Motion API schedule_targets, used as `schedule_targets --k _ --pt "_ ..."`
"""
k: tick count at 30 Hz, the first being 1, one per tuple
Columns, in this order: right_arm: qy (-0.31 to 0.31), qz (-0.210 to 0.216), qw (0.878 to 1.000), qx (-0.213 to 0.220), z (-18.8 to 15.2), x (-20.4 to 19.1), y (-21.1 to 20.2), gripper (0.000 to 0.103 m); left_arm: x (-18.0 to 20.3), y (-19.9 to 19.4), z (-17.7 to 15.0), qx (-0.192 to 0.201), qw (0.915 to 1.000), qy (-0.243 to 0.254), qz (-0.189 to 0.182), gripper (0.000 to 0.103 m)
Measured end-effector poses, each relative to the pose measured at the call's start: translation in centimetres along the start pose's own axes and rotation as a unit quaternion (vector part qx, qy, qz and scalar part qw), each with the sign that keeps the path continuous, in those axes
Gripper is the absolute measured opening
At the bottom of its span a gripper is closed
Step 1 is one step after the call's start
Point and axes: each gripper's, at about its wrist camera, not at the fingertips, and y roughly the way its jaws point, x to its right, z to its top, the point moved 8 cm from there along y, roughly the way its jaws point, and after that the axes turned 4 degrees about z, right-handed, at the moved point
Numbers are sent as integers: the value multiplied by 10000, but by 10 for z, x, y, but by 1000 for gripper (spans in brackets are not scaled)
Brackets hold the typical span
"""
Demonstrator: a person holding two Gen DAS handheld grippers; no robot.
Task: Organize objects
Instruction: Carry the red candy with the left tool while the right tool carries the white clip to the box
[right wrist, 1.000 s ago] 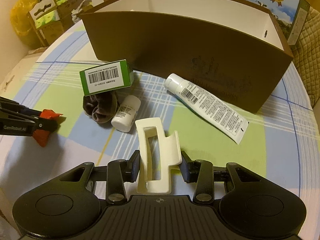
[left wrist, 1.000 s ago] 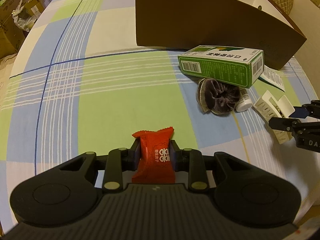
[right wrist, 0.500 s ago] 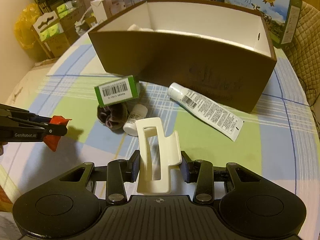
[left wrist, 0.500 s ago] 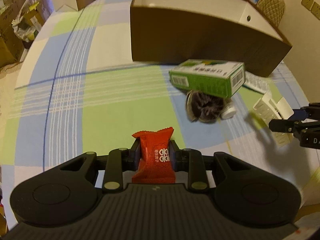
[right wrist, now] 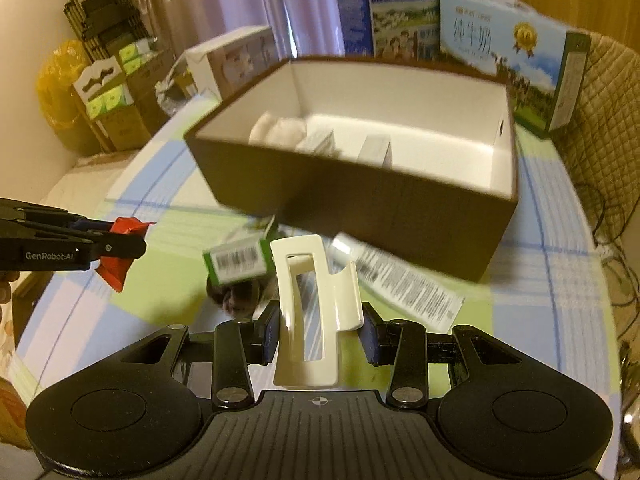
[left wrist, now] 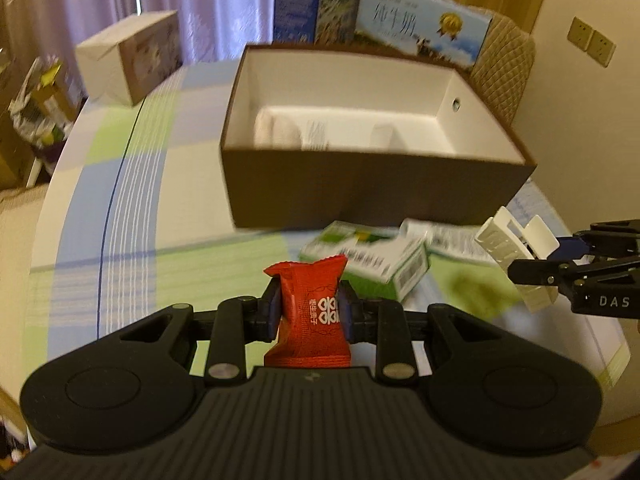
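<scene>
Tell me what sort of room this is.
Most likely a lived-in room at home, perhaps a dining or storage corner: a table under a checked tablecloth, curtains behind it, milk cartons stacked at the back, and a quilted chair.

- red candy packet [left wrist: 310, 316] with white print, pinched upright in the left tool [left wrist: 308, 312], up off the worktop
- cream hair claw clip [right wrist: 314, 312] clamped upright in the right tool [right wrist: 320, 330]
- brown box [left wrist: 376, 192], white inside, open, a few pale items already in it
- green-and-white carton [right wrist: 238, 258], white tube [right wrist: 400, 280] and dark scrunchie [right wrist: 236, 296] lie just in front of the box
</scene>
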Motion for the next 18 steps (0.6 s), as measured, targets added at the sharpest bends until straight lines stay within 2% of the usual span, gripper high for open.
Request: schedule_targets --k 10,18 --pt "103 -58 9986 514 66 27 -12 38 20 16 68 334 9990 272 -103 24" --pt "222 -150 9974 674 116 57 1 38 36 50 120 345 9985 385 -191 24"
